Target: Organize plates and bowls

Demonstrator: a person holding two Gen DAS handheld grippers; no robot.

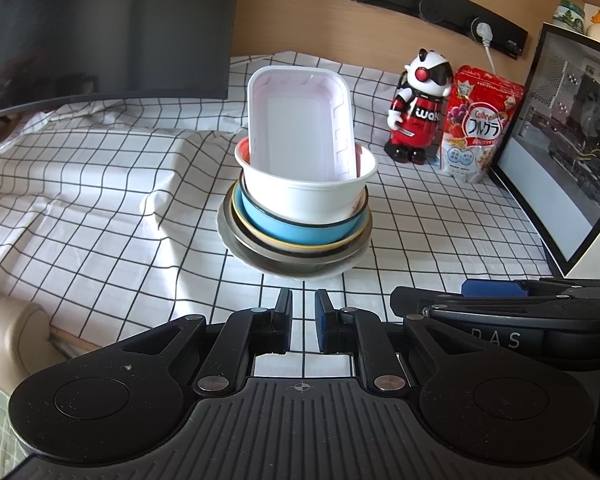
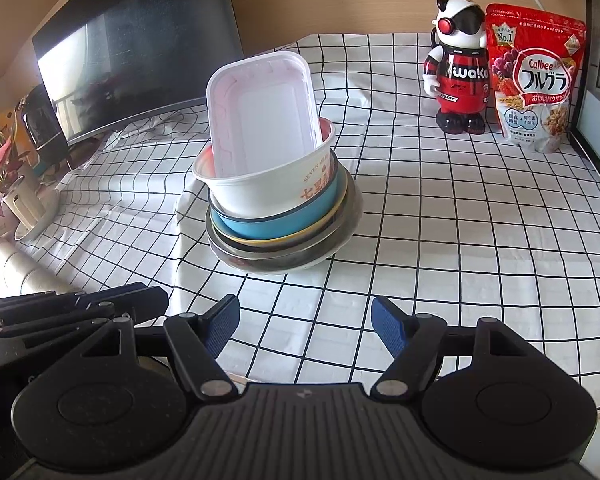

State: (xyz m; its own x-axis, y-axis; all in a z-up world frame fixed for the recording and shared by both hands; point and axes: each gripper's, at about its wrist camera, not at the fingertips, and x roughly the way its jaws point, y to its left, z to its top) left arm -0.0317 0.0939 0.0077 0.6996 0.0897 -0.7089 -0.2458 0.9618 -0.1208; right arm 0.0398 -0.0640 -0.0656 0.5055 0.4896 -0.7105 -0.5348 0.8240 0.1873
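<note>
One stack of dishes stands mid-table on the checked cloth (image 1: 100,184). From the bottom up it holds a white plate (image 1: 236,250), a steel bowl (image 2: 340,224), a yellow-rimmed dish, a blue bowl (image 1: 292,228) and a white paper bowl (image 1: 312,196). A white rectangular tray (image 1: 300,128) leans upright inside the paper bowl. My left gripper (image 1: 303,300) hovers just in front of the stack, shut with nothing between its pads. My right gripper (image 2: 305,312) also sits short of the stack (image 2: 276,200), open and empty. It shows at the right edge of the left wrist view (image 1: 500,296).
A dark monitor (image 1: 100,32) stands at the back left. A panda robot figure (image 1: 416,108), a red cereal bag (image 1: 480,124) and a PC case with a glass side (image 1: 572,152) line the back right. A potted plant (image 2: 8,172) sits far left.
</note>
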